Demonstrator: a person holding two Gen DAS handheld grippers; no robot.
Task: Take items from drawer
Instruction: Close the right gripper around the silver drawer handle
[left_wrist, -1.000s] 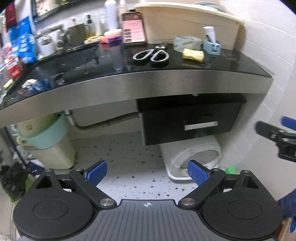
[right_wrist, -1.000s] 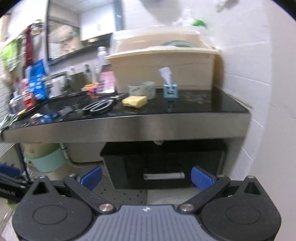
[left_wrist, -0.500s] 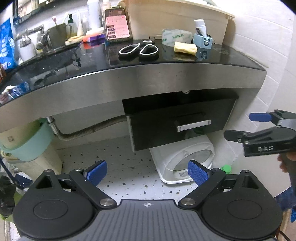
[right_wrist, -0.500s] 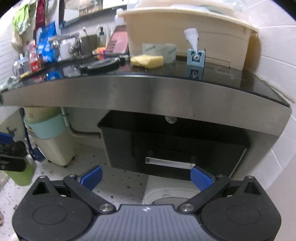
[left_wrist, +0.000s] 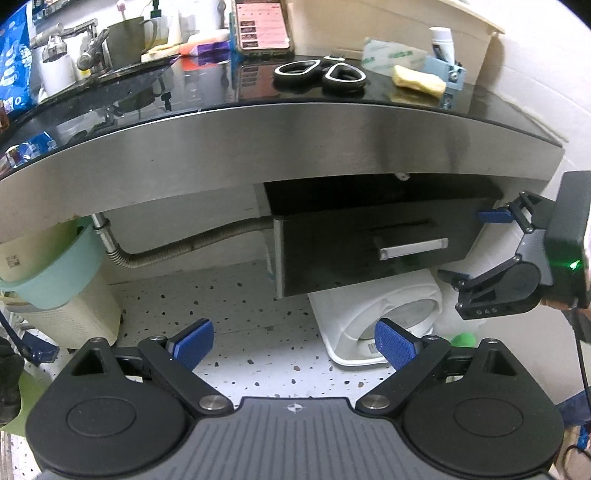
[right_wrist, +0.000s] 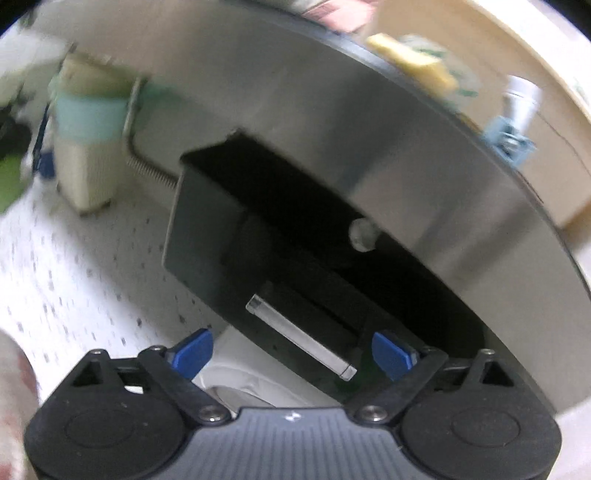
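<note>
The black surface with its steel front edge spanned the left wrist view; the black drawer hung under its right end, closed, its silver bar handle facing outward; whatever it held was hidden. On the speckled floor below stood a white appliance under the drawer and a pale bin with a teal liner to the left; a flexible metal hose ran between bin and drawer. The left gripper hung low and well back from the drawer, its jaws spread wide with nothing between them. The right gripper sat just right of the drawer front, turned on its side, jaws spread and empty; in its own blurred, tilted view the right gripper had the handle lying slantwise between the blue pads, touching neither. On the surface lay black-handled scissors, a yellow sponge, a tape roll, a small blue holder and, propped behind, a phone.
</note>
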